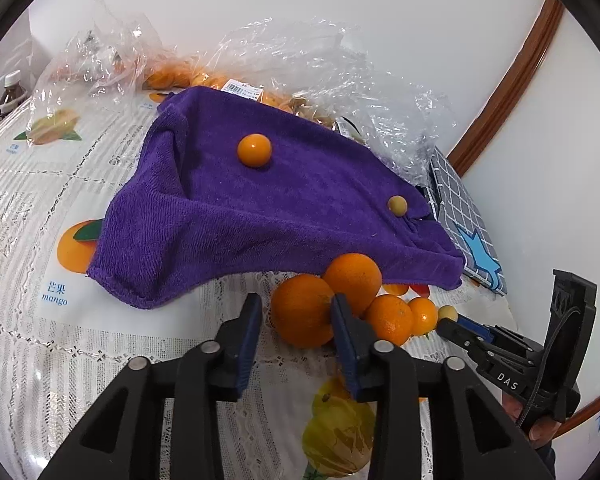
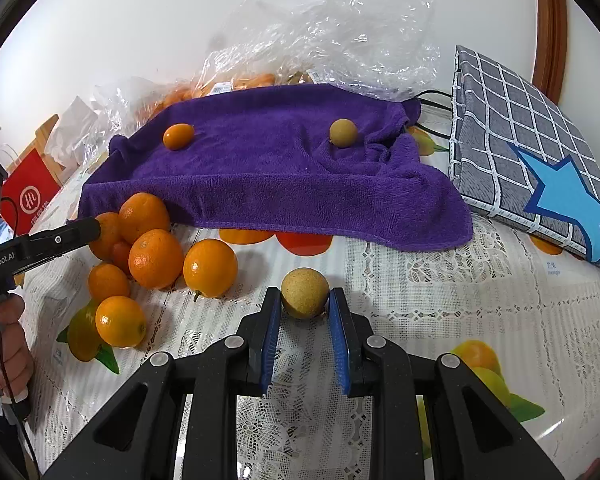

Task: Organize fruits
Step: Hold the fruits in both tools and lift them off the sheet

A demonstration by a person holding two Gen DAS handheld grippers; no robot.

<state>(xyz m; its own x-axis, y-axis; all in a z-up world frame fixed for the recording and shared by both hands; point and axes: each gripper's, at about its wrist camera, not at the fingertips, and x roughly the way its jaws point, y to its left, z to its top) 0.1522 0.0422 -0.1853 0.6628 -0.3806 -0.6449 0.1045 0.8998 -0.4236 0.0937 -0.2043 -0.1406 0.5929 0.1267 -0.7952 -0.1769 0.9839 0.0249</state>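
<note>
Right gripper clamps a tan fruit on the near tablecloth — open room to its right. Left gripper straddles an orange, right pad touching, left pad clear. Six oranges cluster left; two fruits sit far on the purple towel.

A plain white wall is seen behind the desk, which is covered by a white lace cloth printed with fruit pictures (one is labelled "mango"). A curved brown wooden trim is set against the wall at the right. The scene is evenly and softly lit.
</note>
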